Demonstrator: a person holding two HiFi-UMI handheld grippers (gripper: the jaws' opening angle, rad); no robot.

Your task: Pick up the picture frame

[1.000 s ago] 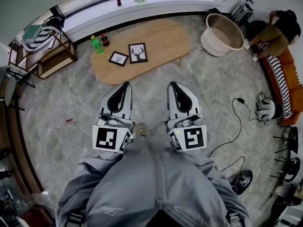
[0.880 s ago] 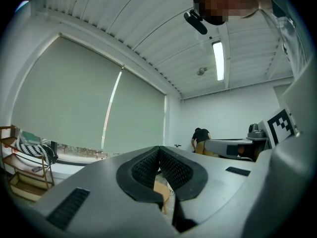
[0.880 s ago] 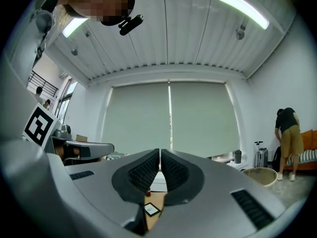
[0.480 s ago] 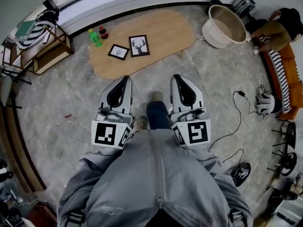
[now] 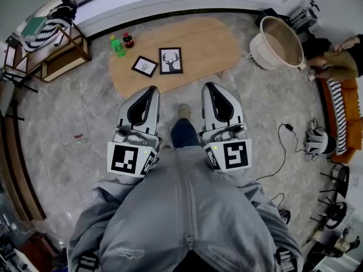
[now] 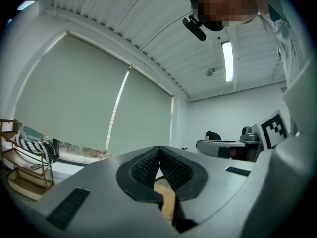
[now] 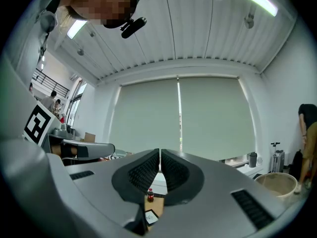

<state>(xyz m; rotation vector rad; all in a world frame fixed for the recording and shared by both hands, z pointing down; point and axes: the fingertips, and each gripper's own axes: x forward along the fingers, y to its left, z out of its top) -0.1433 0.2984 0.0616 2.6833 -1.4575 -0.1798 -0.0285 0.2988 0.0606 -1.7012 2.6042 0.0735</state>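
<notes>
Pointing level over the grey stone floor (image 5: pixel 74 112), the left claw (image 5: pixel 152 90) and the right claw (image 5: pixel 209 87) are held side by side, with a shoe (image 5: pixel 184 110) seen between them. Both are pressed together. In the left gripper view the ribbed pads meet at the tip with nothing caught between them, and the same is seen in the right gripper view. Nothing is touched by either.

Ahead, well apart from both claws, the low wooden desk (image 5: pixel 204 41) is spread out. On it the deer picture frame (image 5: pixel 171 60) is laid flat, near the edge closer to the person. Just beside it, to its left, a smaller picture frame (image 5: pixel 145 66) is laid at an angle. At the desk's left end a green bottle (image 5: pixel 117 46) and a dark bottle (image 5: pixel 128 39) are stood upright together.

Off the desk's right end a round tub (image 5: pixel 279 41) is set on the floor, and a black cable (image 5: pixel 282 149) is trailed across the tiles at right. A wooden shelf (image 5: pixel 57 52) is seen at far left.
</notes>
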